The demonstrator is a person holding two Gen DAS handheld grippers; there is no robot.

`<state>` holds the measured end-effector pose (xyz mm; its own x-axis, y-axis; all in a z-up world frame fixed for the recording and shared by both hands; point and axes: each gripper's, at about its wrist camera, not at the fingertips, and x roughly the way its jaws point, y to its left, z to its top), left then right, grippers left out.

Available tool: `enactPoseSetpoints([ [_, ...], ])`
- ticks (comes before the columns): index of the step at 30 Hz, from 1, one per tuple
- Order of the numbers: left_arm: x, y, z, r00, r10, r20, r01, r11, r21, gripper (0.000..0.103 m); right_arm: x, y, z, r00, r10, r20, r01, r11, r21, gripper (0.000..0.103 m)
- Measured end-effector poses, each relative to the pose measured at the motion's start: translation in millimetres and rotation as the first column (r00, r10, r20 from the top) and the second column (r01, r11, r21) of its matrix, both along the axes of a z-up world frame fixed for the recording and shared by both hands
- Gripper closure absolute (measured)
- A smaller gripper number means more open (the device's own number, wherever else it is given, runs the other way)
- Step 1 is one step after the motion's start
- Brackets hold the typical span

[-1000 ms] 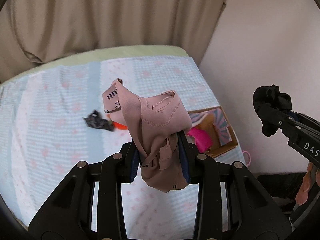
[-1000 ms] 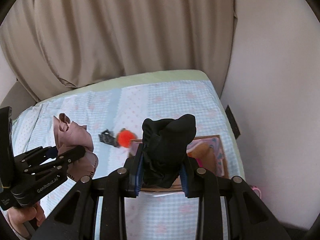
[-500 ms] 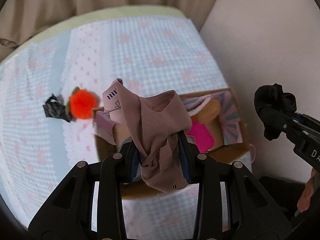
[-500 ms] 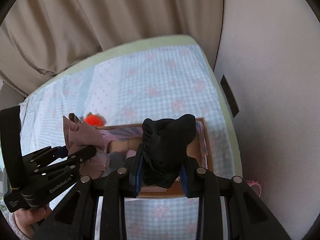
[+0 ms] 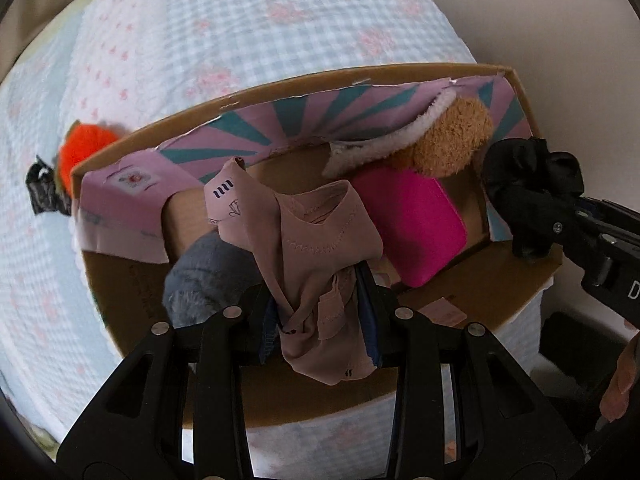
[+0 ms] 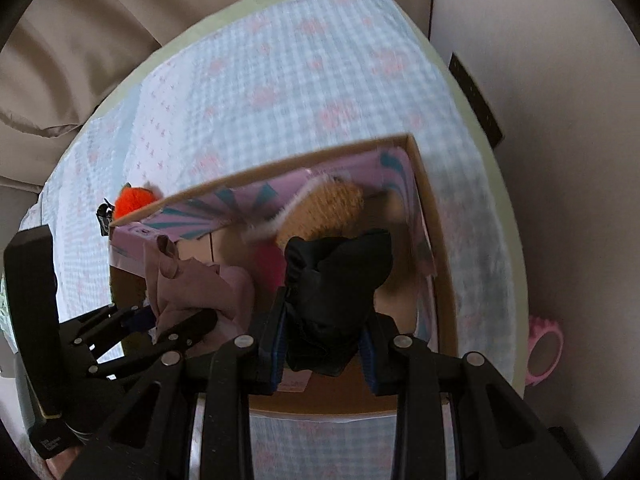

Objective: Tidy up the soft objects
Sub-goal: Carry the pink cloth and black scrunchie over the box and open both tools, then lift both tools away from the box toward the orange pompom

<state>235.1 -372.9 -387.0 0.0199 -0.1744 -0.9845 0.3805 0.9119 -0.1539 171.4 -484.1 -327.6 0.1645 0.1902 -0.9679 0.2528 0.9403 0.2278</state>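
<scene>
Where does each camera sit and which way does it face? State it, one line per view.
Left wrist: on the left gripper, looking down into the open cardboard box; it grips dusty-pink fabric; right gripper at right.
Right wrist: on the right gripper, clamping black cloth, over the same box; left gripper at left.
Shared: box, orange pompom, brown plush.

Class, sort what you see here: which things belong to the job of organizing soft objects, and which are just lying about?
Part of the job:
- dusty-pink fabric garment in left tongs
- black cloth bundle in right tongs
- open cardboard box

Lying about:
- fluffy orange pom-pom
- pink ring-shaped roll
</scene>
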Motion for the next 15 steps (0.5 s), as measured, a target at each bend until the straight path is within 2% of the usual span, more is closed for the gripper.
enactPoseSetpoints([
  [1,0,-2,-1,1.000,-0.011,-0.001,0.011,1.000,0.005,0.065,0,-2,-2,1.000,-0.003,-0.007,0.003,1.000,0.009,0.075],
  [2,1,-5,-1,1.000,-0.022,0.005,0.022,1.000,0.015,0.047,1,-3,-4,1.000,-0.008,-0.013,0.008,1.000,0.018,0.075],
  [3,1,-7,0,0.999,-0.037,0.009,0.036,0.999,0.029,0.031,2,-5,-6,1.000,-0.013,-0.017,0.013,0.999,0.029,0.069],
  [4,1,-8,1,0.999,-0.047,0.011,0.047,0.998,0.036,0.002,3,-6,-7,1.000,-0.016,-0.018,0.017,0.999,0.037,0.060],
  [6,0,-8,7,0.997,-0.068,0.042,0.065,0.995,0.070,0.000,4,-9,-9,0.999,-0.029,-0.014,0.030,0.998,0.057,0.011],
  [7,-2,-7,11,0.995,-0.076,0.068,0.070,0.994,0.079,0.000,4,-9,-9,0.999,-0.035,-0.009,0.036,0.997,0.070,0.002],
  [11,-8,0,17,0.991,-0.102,0.084,0.094,0.992,0.089,0.000,1,-10,-11,0.998,-0.056,-0.003,0.056,0.993,0.107,0.000],
  [15,-12,10,19,0.993,-0.086,0.083,0.080,0.994,0.079,0.000,-4,-7,-10,0.997,-0.072,-0.002,0.071,0.988,0.135,0.000],
])
